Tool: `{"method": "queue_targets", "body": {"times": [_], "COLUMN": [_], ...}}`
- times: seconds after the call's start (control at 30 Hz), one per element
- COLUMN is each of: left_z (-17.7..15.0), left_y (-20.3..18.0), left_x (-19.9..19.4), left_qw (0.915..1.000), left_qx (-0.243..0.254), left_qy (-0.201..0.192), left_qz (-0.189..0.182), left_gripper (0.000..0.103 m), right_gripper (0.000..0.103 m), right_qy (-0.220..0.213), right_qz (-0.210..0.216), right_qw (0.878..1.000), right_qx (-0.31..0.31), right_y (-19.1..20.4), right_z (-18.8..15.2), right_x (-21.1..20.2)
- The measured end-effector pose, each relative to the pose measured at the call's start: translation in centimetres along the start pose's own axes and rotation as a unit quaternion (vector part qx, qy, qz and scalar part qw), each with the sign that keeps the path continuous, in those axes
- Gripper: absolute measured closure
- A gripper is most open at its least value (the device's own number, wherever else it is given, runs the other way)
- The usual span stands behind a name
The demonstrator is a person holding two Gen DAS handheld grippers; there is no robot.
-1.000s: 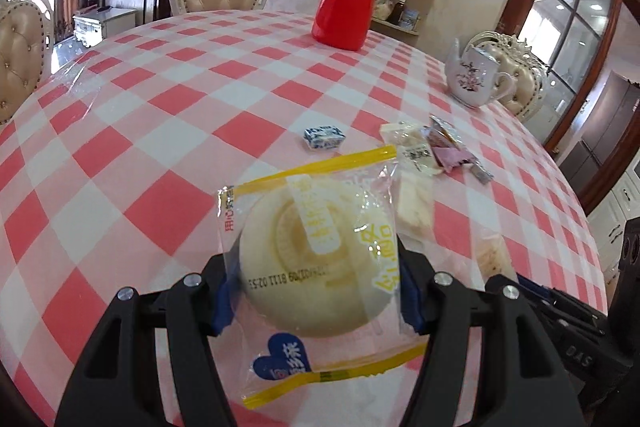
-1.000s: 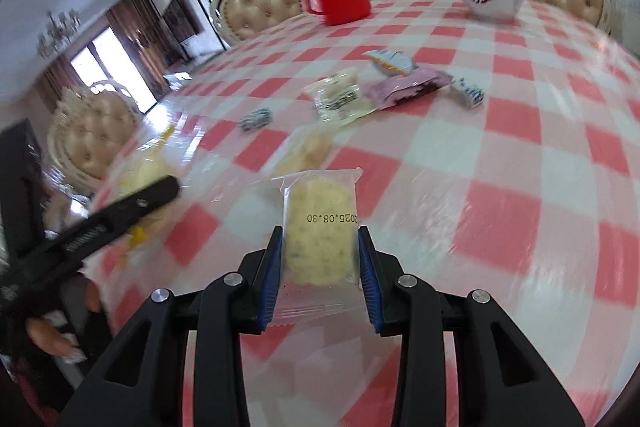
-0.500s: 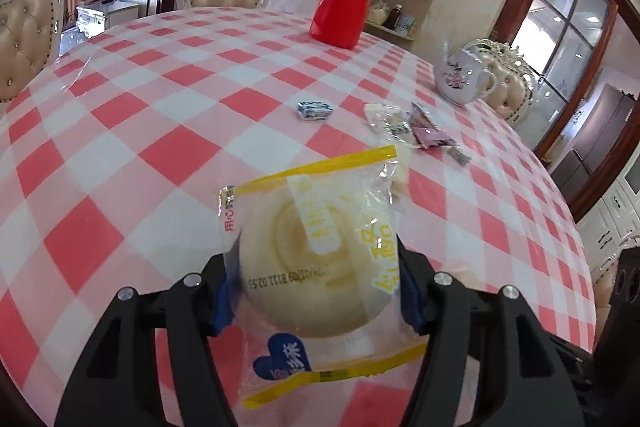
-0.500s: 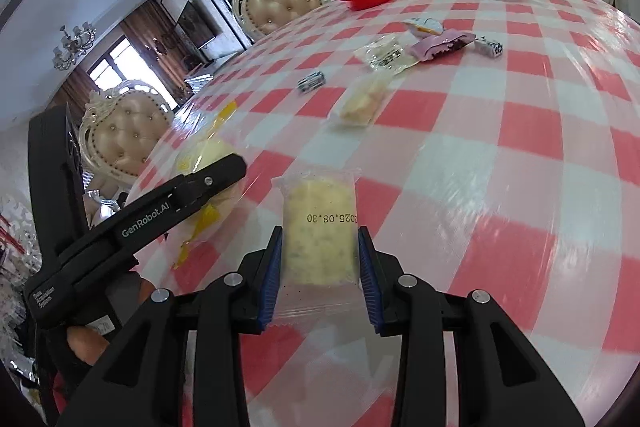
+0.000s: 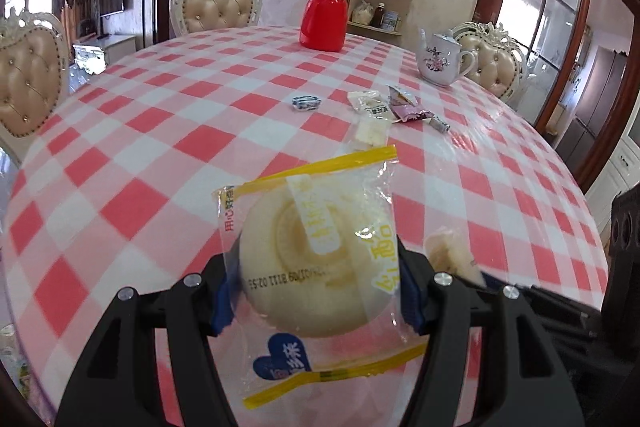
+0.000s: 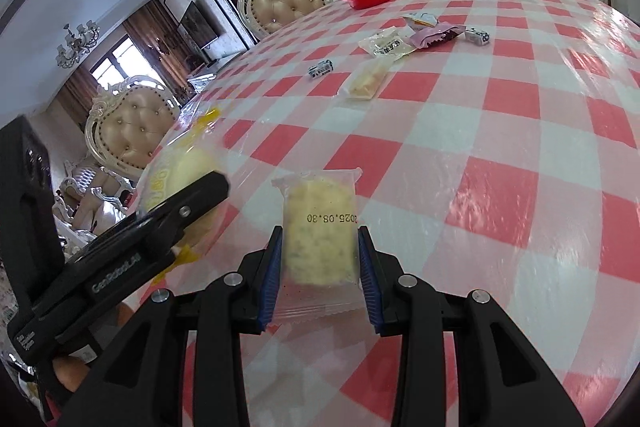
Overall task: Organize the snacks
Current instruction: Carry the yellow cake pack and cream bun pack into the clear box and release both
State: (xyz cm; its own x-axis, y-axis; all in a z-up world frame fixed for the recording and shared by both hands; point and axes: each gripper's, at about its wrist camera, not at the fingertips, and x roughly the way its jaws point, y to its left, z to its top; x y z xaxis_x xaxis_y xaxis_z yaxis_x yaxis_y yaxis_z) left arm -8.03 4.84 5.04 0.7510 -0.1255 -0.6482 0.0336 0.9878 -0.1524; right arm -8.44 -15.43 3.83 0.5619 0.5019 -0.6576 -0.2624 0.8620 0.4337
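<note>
Yellow-banded bun packet sits clamped in the left gripper, the right gripper pinches a cracker packet, both above the table's near edge, loose snacks far behind.

Each wrist camera looks forward and downward along its gripper's fingers, close above the checked table. Both views face and share the red flask beyond the table's centre; the right view also shows the left gripper alongside.
</note>
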Motion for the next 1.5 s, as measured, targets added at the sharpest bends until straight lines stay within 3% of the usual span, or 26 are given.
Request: {"method": "queue_targets", "body": {"times": [0.23,0.73,1.13,1.33,1.5], "left_z": [-1.6,-5.7,-7.3,-8.3,-8.8], "left_y": [2.9,11.7,20.4,24.8,27.7], "left_x": [-4.8,-11.7,-14.2,-15.5,-16.3], "left_qw": [0.9993,0.9948,0.9852,0.976,0.9664], "left_qx": [0.002,-0.013,-0.056,-0.082,-0.097], "left_qy": [-0.013,-0.021,-0.015,-0.009,-0.001], "left_qz": [0.034,0.099,0.161,0.202,0.238], "left_gripper": [0.039,0.039,0.039,0.039,0.039], "right_gripper": [0.068,0.068,0.068,0.068,0.068], "right_qy": [-0.004,0.009,0.059,0.087,0.106], "right_qz": [0.016,0.074,0.118,0.134,0.168], "right_qw": [0.999,0.985,0.956,0.936,0.912], "right_qx": [-0.035,-0.154,-0.263,-0.312,-0.359], "right_y": [3.0,14.4,23.8,27.9,31.4], "right_z": [-0.9,-5.0,-10.0,-12.8,-15.3], "right_x": [-1.4,-1.7,0.9,2.4,3.0]}}
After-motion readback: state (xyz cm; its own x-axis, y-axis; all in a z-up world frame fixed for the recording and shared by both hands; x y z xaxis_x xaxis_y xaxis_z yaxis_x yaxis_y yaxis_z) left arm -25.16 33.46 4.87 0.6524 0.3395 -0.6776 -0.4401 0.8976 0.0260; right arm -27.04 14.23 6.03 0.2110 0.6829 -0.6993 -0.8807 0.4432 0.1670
